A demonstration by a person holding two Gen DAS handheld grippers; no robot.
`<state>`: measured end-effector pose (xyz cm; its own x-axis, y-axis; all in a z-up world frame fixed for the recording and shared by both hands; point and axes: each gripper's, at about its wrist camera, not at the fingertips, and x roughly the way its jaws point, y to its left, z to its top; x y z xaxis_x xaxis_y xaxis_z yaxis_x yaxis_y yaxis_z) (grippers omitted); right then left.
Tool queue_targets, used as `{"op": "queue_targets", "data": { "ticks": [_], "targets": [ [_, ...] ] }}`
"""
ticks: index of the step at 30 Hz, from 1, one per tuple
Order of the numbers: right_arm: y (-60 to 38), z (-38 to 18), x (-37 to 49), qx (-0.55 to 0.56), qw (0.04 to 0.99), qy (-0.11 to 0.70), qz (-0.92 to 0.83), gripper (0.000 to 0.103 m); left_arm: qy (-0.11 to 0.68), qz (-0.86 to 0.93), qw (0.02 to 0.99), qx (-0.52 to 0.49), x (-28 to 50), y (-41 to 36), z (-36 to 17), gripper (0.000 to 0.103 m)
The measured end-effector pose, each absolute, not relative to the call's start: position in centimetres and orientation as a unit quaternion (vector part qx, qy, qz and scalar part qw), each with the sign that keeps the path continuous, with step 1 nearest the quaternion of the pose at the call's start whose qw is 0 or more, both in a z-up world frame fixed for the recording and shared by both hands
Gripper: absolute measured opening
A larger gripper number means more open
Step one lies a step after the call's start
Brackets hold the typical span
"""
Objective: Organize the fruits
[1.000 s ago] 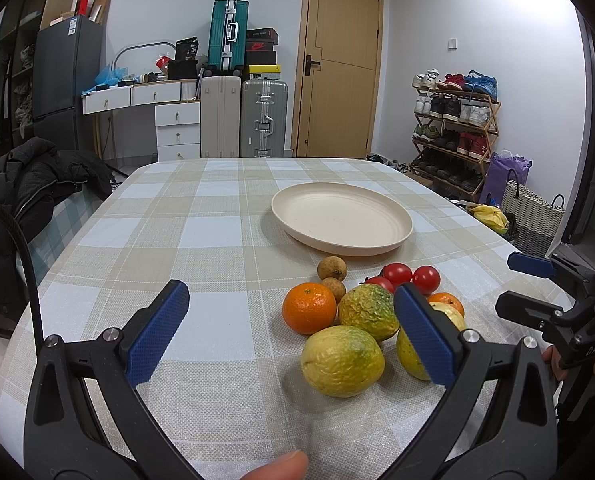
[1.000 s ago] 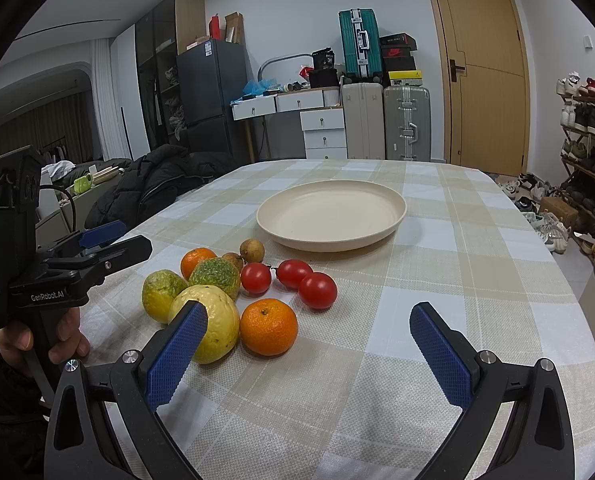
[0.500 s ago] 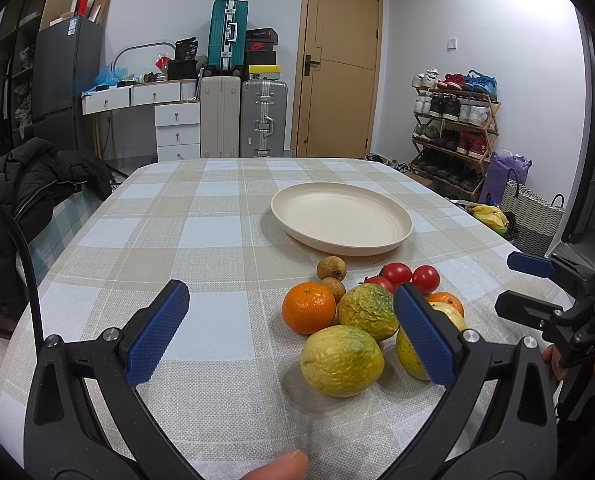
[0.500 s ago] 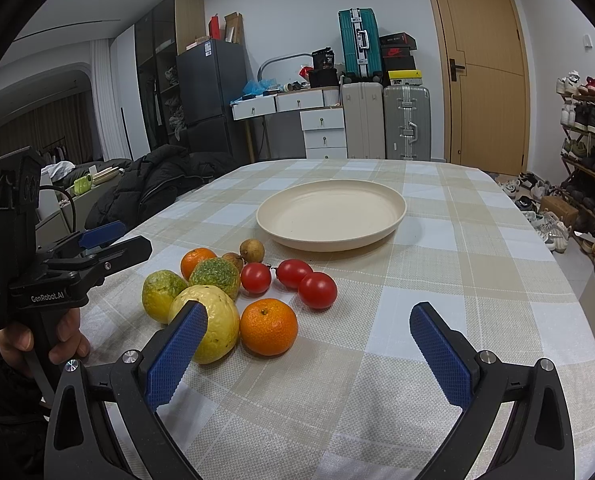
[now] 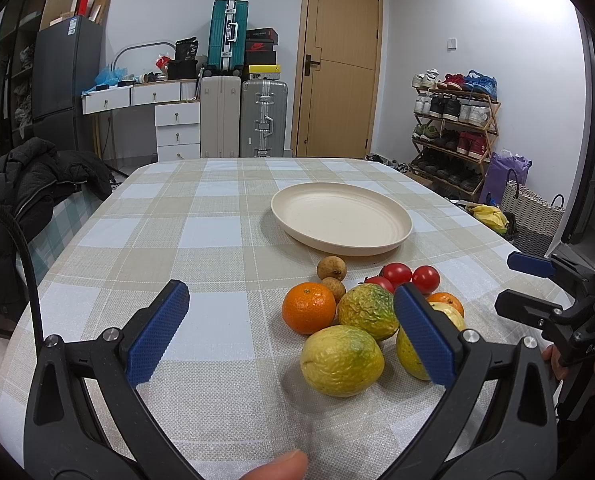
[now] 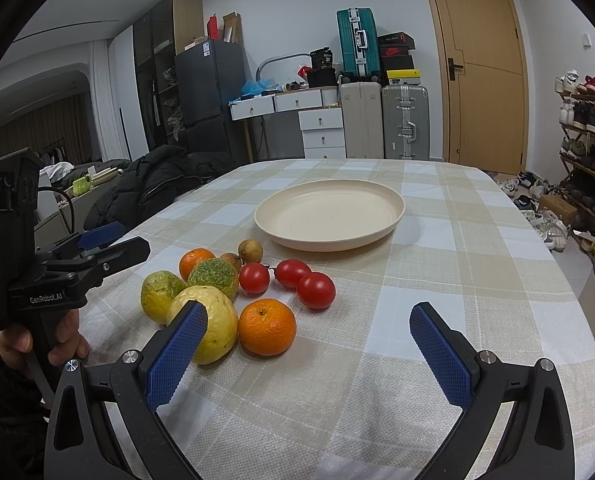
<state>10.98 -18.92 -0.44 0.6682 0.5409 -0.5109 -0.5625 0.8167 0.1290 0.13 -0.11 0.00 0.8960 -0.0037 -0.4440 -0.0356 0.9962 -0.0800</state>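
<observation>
Nothing has moved: your left gripper (image 5: 293, 326), marked "GenRobot.AI", and right gripper (image 6: 307, 344) stay spread and empty. Wrinkled yellow-green fruit (image 5: 342, 360) lies between your left jaws; a smooth round plate (image 6: 329, 214) sits beyond.

- Your table wears a woven checked tablecloth (image 6: 437, 280), matt and coarse in texture.
- The plate (image 6: 393, 200) looks like smooth, matt cream plastic.
- Tomatoes (image 6: 315, 290) are glossy; the oranges (image 6: 267, 332) are finely dimpled.
- The yellow-green fruit (image 5: 341, 360) is dull, its neighbour (image 5: 367, 312) wrinkled.
- Your gripper pads (image 6: 177, 354) are knurled blue, set on matt black frames.
</observation>
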Motion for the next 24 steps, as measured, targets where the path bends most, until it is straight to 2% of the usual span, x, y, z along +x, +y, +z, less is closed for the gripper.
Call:
{"op": "queue_targets", "data": {
  "ticks": [24],
  "targets": [
    [-18.61,0.51,11.89,-0.026,0.915,0.290,0.280,0.103,0.235,0.009,0.971,-0.040,0.18,-0.05,-0.17,0.102]
  ]
}}
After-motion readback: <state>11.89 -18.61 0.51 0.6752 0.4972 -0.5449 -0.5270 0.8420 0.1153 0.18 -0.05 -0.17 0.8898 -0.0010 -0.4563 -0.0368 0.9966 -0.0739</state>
